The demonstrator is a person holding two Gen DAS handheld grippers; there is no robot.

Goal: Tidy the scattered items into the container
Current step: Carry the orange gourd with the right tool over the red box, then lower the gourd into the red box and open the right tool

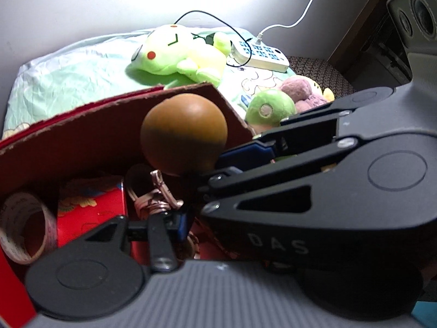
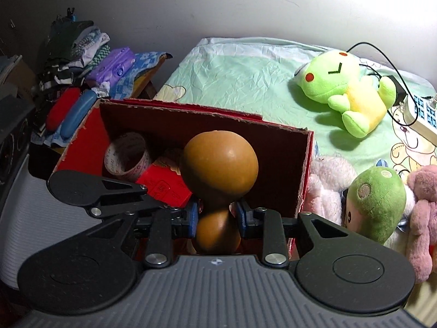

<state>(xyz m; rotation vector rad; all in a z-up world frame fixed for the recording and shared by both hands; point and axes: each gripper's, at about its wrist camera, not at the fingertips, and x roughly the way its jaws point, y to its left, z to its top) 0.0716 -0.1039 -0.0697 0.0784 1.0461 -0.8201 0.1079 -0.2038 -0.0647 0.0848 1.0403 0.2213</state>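
A brown gourd (image 2: pixel 218 164) hangs over the open red cardboard box (image 2: pixel 191 125), its narrow waist pinched between the blue pads of my right gripper (image 2: pixel 217 216). In the left wrist view the same gourd (image 1: pixel 183 134) sticks out of the right gripper (image 1: pixel 226 164), which crosses in front. My left gripper (image 1: pixel 188 218) points into the box (image 1: pixel 82 142); only one finger shows, with a pinkish strap and metal clasp (image 1: pixel 157 194) right at its tip. Whether it grips the strap is hidden. A tape roll (image 2: pixel 128 153) and a red packet (image 2: pixel 164 188) lie in the box.
On the pale green bedsheet (image 2: pixel 245 82) lie a green frog plush (image 2: pixel 347 87), a green mushroom plush (image 2: pixel 377 196), a pink plush (image 2: pixel 423 207) and a white fluffy one (image 2: pixel 330 186). A power strip (image 1: pixel 259 54) with cables sits behind. Folded clothes (image 2: pixel 82 54) are piled left of the box.
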